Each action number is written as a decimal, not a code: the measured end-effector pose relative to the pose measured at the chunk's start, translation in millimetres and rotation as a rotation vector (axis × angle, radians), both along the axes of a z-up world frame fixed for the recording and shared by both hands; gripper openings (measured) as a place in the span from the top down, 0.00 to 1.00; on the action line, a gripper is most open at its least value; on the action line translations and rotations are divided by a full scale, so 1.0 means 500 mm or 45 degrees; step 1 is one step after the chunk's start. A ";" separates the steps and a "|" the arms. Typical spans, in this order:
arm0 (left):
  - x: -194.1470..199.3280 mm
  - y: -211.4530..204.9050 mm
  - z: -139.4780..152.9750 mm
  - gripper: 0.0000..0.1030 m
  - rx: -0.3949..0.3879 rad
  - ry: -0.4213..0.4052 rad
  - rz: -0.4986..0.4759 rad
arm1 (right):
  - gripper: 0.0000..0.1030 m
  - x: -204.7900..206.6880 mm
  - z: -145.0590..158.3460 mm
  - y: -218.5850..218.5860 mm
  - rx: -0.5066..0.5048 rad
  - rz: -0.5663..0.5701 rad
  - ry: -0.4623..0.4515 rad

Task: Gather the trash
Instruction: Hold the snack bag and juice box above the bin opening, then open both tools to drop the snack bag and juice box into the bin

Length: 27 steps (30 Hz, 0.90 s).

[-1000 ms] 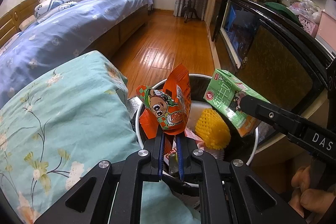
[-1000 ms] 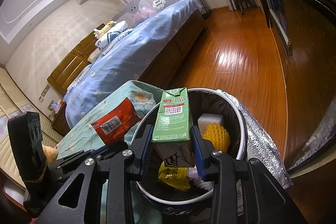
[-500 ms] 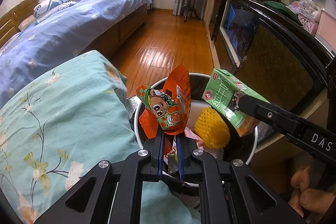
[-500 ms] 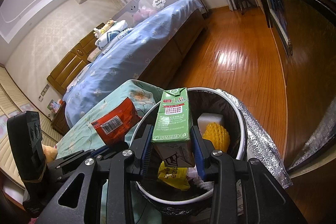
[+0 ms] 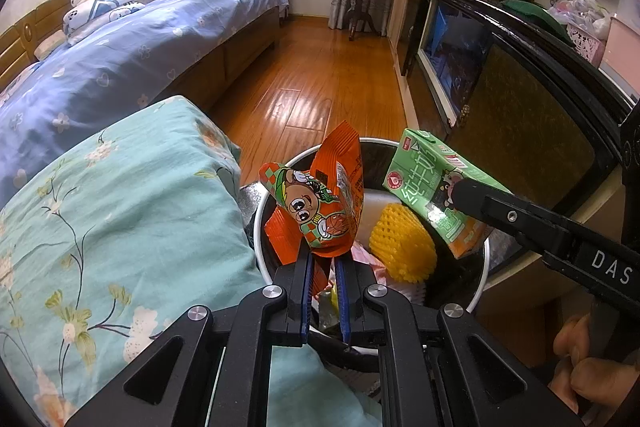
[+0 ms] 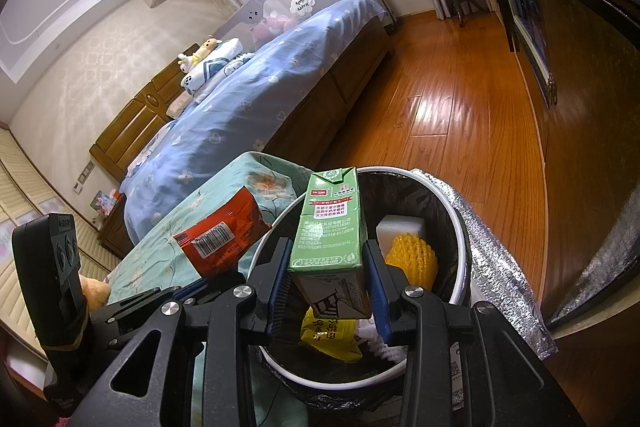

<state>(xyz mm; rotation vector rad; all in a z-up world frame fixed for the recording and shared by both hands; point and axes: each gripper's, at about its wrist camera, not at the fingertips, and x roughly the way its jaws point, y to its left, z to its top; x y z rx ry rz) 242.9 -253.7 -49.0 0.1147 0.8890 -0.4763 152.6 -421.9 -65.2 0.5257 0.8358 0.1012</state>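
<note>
Two grippers over a white-rimmed bin (image 6: pixel 460 227): left gripper (image 5: pixel 323 267) clamped nearly closed on an orange snack wrapper (image 5: pixel 320 211); right gripper (image 6: pixel 328 287), part-open, squeezing a green carton (image 6: pixel 330 227) above yellow foam netting (image 6: pixel 412 259) below its fingertips

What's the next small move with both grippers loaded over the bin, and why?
Probably open the right gripper first: its green carton already hangs over the open bin, above the yellow foam net. The left gripper can then drop its orange snack wrapper.

Bin mouth (image 6: pixel 460 227) open between floral bedding (image 5: pixel 120 207) and dark cabinet (image 5: pixel 520 131).
</note>
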 end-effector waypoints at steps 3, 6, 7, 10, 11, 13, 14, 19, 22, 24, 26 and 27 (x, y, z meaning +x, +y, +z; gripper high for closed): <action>0.000 -0.001 0.000 0.91 0.002 0.001 -0.002 | 0.65 -0.002 -0.006 0.002 0.001 -0.001 0.000; 0.000 0.000 0.001 0.91 0.001 0.003 -0.003 | 0.65 -0.001 -0.006 0.001 0.002 -0.002 0.002; 0.000 -0.001 0.001 0.91 0.000 0.003 -0.002 | 0.65 -0.001 -0.006 0.002 0.003 -0.001 0.001; -0.001 -0.001 0.001 0.91 0.002 0.001 -0.004 | 0.65 -0.001 -0.006 0.002 0.002 -0.001 0.001; 0.000 0.000 0.001 0.91 0.002 0.002 -0.004 | 0.65 0.000 -0.005 0.001 0.003 -0.001 0.001; 0.000 0.001 0.001 0.90 0.001 0.007 -0.005 | 0.65 0.000 -0.006 0.002 0.003 -0.002 0.001; 0.000 0.002 0.001 0.89 0.001 0.010 -0.008 | 0.65 0.000 -0.005 0.002 0.003 -0.003 0.001; -0.004 0.009 0.008 0.65 -0.003 0.011 -0.011 | 0.57 -0.004 -0.001 -0.006 0.034 -0.024 0.012; -0.015 0.021 0.014 0.52 -0.007 -0.005 0.004 | 0.50 -0.012 0.007 -0.008 0.038 -0.034 0.006; -0.027 0.033 0.019 0.51 -0.014 -0.014 0.010 | 0.45 -0.022 0.015 -0.004 0.039 -0.037 -0.005; -0.043 0.052 0.022 0.51 -0.023 -0.022 0.027 | 0.38 -0.032 0.023 -0.001 0.041 -0.037 -0.016; -0.051 0.064 0.025 0.51 -0.032 -0.027 0.040 | 0.31 -0.039 0.028 0.002 0.044 -0.037 -0.023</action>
